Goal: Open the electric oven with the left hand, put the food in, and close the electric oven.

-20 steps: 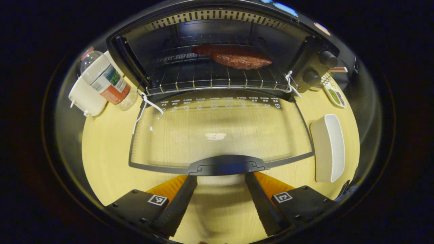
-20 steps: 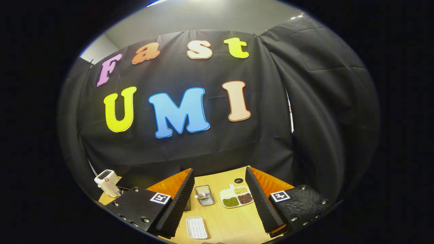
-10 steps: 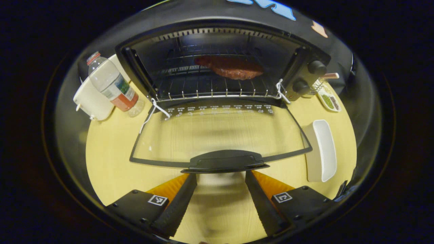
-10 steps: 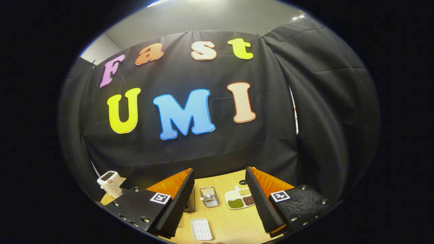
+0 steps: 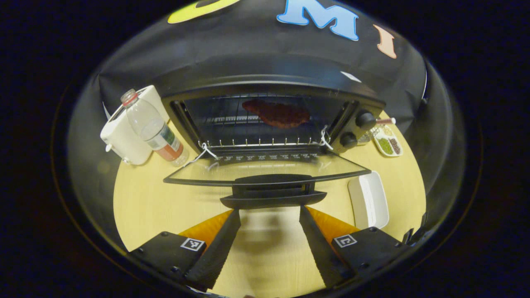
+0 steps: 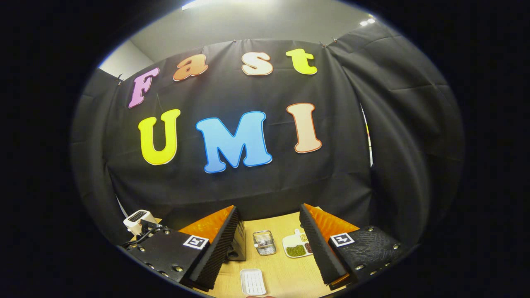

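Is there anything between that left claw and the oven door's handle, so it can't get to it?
Nothing visible. In the left gripper view, the left gripper is open right before the door handle, with bare table between. The bottle and white tray sit off to the sides.

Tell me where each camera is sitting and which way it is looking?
Left gripper view: rides on the left gripper, low over the table, facing the open oven with food on its rack; its own two fingers show, spread apart.
Right gripper view: rides on the right gripper, held higher, facing the booth wall; its own two fingers show, spread apart.
Shared: the white tray and the divided dish.
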Demonstrator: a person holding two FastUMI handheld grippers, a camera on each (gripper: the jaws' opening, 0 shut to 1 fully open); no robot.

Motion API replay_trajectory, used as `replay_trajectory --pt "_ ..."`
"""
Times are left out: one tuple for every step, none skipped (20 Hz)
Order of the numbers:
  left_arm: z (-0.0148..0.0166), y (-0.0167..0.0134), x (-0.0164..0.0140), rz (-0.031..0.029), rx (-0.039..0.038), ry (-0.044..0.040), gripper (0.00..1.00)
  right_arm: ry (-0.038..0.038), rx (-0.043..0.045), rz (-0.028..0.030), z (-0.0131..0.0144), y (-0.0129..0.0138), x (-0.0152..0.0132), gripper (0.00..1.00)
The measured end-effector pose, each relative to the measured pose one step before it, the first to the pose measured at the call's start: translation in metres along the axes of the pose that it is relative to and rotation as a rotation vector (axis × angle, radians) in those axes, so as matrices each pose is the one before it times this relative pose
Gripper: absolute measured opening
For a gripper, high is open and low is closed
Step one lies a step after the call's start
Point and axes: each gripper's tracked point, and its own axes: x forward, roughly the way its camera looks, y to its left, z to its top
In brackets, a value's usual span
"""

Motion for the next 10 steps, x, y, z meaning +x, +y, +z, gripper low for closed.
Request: replay_trajectory --pt "0.00530 -0.00016 -0.00317 -0.00026 -0.00778 -0.01906 0.97 0.00166 0.00128 -0.00119 -0.00062 -0.00071 0.00007 0.91" --pt "0.00477 0.00034 -0.00322 0.00274 -0.00437 -0.01563 0.97 0.00416 0.00232 -0.00461 -0.00163 -0.00165 -0.00022 0.91" --pt "0.00248 -0.00002 -0.00254 0.00332 -0.00238 -0.00831 0.97 0.00730 0.00420 -0.00143 -0.00321 -0.00161 -0.00054 0.91" --pt "0.00073 -0.00151 0.00127 -0.00111 -0.00014 -0.00482 0.97 0.00797 0.00383 -0.00046 -0.00230 -0.00052 -0.00117 0.91" --pt "0.00062 -0.00103 0.00043 -0.00026 0.00167 -0.00300 0.97 0.00524 0.00075 -0.00443 -0.00190 -0.00147 -0.00092 0.92" --pt "0.00151 -0.00096 -0.00220 0.00101 0.00629 -0.00517 0.97 0.00194 0.00014 -0.00214 -0.00124 -0.00238 -0.00192 0.92" --pt "0.00180 0.00025 -0.00082 0.00235 0.00820 -0.00757 0.97 0.00222 -0.00041 -0.00431 -0.00110 -0.00133 -0.00072 0.91" --pt "0.00158 -0.00115 -0.00105 -0.00070 0.00452 -0.00760 1.00 0.00111 0.00045 -0.00318 -0.00059 -0.00185 -0.00132 0.92" --pt "0.00479 -0.00125 0.00076 -0.00196 -0.00073 -0.00475 1.00 -0.00003 0.00016 -0.00174 -0.00009 -0.00116 -0.00122 0.92" --pt "0.00052 -0.00278 -0.00144 -0.00128 -0.00323 -0.00608 0.97 0.00027 -0.00020 -0.00189 -0.00077 -0.00167 -0.00048 0.92"
